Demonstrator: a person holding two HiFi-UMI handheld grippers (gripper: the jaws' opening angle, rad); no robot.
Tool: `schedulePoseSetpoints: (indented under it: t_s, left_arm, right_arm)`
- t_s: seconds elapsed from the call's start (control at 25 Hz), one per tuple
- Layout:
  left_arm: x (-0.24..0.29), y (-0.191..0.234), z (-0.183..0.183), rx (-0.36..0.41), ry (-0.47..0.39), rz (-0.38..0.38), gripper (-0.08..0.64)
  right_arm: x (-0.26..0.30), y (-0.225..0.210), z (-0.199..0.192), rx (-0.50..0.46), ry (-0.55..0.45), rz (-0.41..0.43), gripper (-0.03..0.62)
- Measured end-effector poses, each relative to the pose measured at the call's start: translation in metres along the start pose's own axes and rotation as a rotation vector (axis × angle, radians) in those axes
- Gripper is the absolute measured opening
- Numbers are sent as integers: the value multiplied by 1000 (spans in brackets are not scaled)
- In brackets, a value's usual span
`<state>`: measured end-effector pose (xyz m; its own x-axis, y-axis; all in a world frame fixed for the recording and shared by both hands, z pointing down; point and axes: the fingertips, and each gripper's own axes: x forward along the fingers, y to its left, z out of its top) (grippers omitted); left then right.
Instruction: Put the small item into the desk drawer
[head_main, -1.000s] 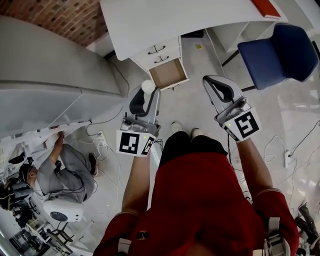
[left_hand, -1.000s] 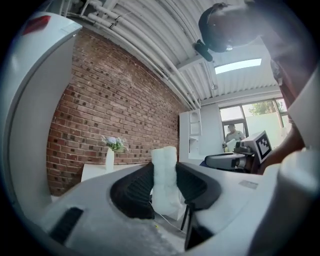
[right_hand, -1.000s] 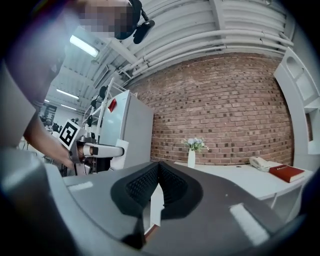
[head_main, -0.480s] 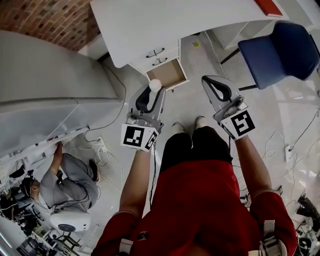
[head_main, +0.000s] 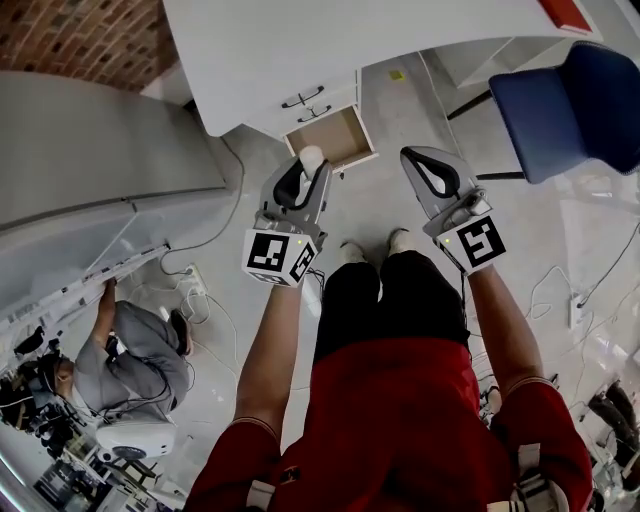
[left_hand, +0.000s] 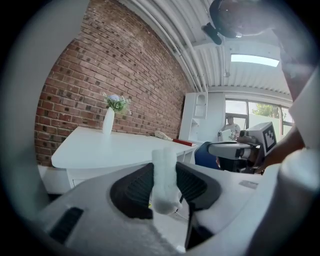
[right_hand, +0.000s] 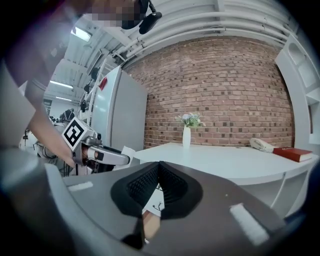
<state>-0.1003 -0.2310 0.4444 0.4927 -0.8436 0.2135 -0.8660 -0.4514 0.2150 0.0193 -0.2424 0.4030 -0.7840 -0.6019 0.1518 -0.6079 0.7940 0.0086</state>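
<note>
Desk (head_main: 260, 60): a white one along the brick wall, seen from above.
Drawer (head_main: 338, 137): the lowest of the stack under the desk is pulled out. Its brown bottom looks bare, and the two drawers above it are closed.
Left gripper (head_main: 305, 175): it hangs just in front of the open drawer, pointing towards it. The jaws are partly apart and pressed from both sides on the small item.
Right gripper (right_hand: 159, 167): the jaws are drawn together with nothing between them. It is held level with the left one, off to the right of the drawer and well apart from it.
Small item (left_hand: 164, 180): a white, soft-looking roll standing upright between the left pads, its top poking out above them. From the head view it sits right at the drawer's front edge, not yet inside.
Step in hand: I'd say this is the carry-in, with the item about to go over the drawer's front wall.
Doing it well: bring the tips past the front wall and over the middle of the brown bottom. Come low before letting go, so the light roll doesn't bounce or tip out. Open the jaws fully and draw back straight, so a pad doesn't drag the item along. The right gripper should stay clear for now; it may be wanted to push the drawer shut.
Hard to tell: what the roll is made of, and how high it hangs above the drawer, since the head view flattens the drop. The back of the drawer is tucked under the desk.
</note>
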Motion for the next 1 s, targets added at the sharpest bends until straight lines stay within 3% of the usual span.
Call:
schedulePoseSetpoints:
  t_s: [0.4,1.0]
  left_arm:
    - [53,34,-85,20,77,4,137]
    - [113,89,-226,18,191,1,137]
  right_arm:
    - [36,-24,-99,-14,67,48,11]
    - [91,-36,-217,-63,34,87,11]
